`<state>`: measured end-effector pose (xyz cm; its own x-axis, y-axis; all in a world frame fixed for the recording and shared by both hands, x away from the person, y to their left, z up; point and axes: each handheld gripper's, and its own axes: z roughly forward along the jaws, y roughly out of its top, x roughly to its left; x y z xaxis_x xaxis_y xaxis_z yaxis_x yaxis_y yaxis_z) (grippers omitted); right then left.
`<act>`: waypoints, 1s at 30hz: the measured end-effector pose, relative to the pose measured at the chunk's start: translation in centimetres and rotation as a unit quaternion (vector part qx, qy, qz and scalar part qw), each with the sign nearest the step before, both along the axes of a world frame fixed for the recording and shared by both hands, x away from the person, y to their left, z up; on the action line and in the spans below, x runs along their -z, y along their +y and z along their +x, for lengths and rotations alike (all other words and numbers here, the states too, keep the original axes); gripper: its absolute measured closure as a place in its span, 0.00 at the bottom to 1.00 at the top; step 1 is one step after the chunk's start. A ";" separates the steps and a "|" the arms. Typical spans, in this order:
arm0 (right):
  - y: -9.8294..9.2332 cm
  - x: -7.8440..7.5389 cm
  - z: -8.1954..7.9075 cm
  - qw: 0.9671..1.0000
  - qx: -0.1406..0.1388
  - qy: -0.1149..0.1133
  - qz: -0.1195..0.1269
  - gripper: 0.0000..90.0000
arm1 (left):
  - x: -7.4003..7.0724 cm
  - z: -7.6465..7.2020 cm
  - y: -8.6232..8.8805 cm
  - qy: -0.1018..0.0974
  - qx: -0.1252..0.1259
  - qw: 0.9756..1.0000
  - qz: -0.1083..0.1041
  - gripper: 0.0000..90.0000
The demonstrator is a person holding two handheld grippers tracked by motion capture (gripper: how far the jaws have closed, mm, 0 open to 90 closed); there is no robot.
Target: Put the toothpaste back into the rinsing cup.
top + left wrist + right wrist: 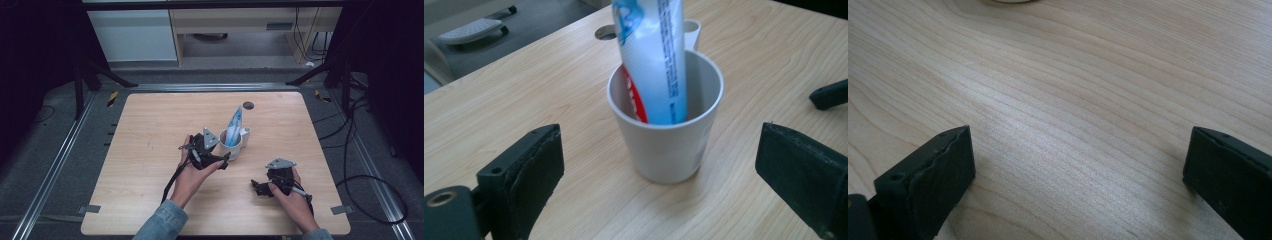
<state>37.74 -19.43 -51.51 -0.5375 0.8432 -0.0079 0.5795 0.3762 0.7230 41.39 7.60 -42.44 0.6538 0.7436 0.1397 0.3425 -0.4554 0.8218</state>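
A white cup [234,145] with a handle stands near the middle of the wooden table [150,130]. A blue, white and red toothpaste tube [234,126] stands tilted inside it. In the left gripper view the cup [669,145] and tube [654,60] sit just ahead, between the wide-apart jaws. My left gripper [220,160] is open right beside the cup, apart from it. My right gripper [257,189] rests low over bare wood at the front right, open and holding nothing.
A round dark hole [248,105] lies in the tabletop behind the cup. Metal rails and black cables [360,165] run along the floor beside the table. A tip of the other gripper [830,94] shows at the right edge of the left gripper view.
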 end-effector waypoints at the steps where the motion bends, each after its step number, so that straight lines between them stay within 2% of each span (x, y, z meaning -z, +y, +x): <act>1: 0.0 0.0 0.0 1.000 0.000 0.000 0.000 0.01 | 0.1 -0.1 0.5 0.001 -0.002 1.000 0.002 0.05; 5: 0.0 0.0 0.0 1.000 0.000 0.000 0.001 0.01 | 0.4 -0.5 2.1 0.003 -0.007 1.000 0.003 0.05; 7: 0.0 0.0 0.0 1.000 0.000 0.001 0.001 0.00 | 0.5 -0.8 2.9 0.001 -0.009 1.000 0.016 0.05; 9: 0.0 0.0 0.0 1.000 0.001 0.000 0.001 0.01 | 0.8 -1.1 3.8 0.008 -0.010 1.000 0.027 0.05; 16: 0.0 0.0 0.0 1.000 0.001 0.000 0.000 0.01 | 1.7 -1.3 6.8 0.024 -0.027 0.999 0.038 0.05; 19: 0.1 0.0 -0.1 1.000 0.003 0.001 0.001 0.01 | 2.1 -1.3 8.2 0.030 -0.037 0.998 0.038 0.05; 25: 0.1 0.0 -0.1 1.000 0.004 0.001 0.001 0.00 | 2.9 -1.2 11.2 0.045 -0.061 0.997 0.016 0.05; 30: 0.1 0.0 -0.1 1.000 0.003 0.001 0.002 0.00 | 3.7 -0.8 13.3 0.056 -0.083 0.994 0.033 0.05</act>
